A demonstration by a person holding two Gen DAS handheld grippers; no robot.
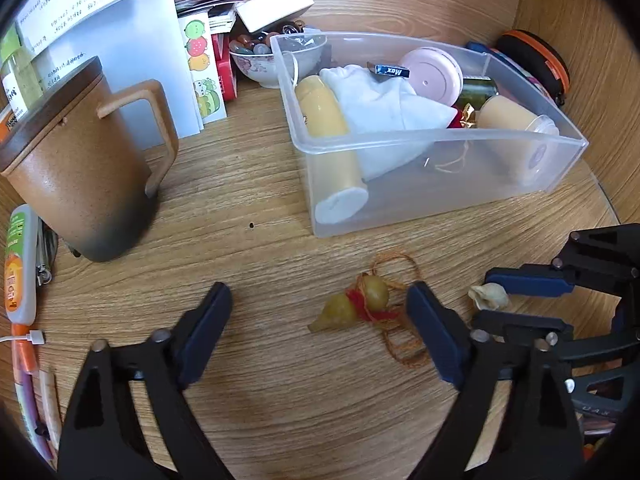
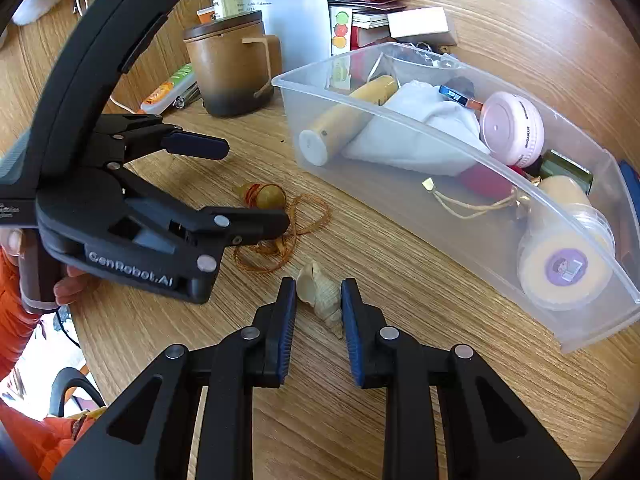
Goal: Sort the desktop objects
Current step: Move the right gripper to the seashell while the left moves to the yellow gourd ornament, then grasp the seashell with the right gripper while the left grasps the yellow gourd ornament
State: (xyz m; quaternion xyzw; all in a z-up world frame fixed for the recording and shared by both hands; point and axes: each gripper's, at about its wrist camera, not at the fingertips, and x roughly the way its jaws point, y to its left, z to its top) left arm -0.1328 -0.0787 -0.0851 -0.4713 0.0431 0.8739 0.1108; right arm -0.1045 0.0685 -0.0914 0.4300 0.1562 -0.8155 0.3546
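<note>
A yellow gourd charm (image 1: 354, 306) with red thread and an orange cord lies on the wooden table, between the fingers of my open left gripper (image 1: 320, 312); it also shows in the right wrist view (image 2: 266, 196). A cream seashell (image 2: 322, 294) lies on the table between the blue pads of my right gripper (image 2: 319, 300), which stand close on both sides of it; it also shows in the left wrist view (image 1: 490, 296). The clear plastic bin (image 1: 440, 148) beyond holds bottles, a white cloth and a pink round case.
A brown lidded mug (image 1: 80, 160) stands at the left, with tubes and cables beside it. Papers, books, a white box and a bowl of stones (image 1: 256, 58) crowd the back. An orange-and-black case (image 1: 536, 60) sits behind the bin (image 2: 440, 184).
</note>
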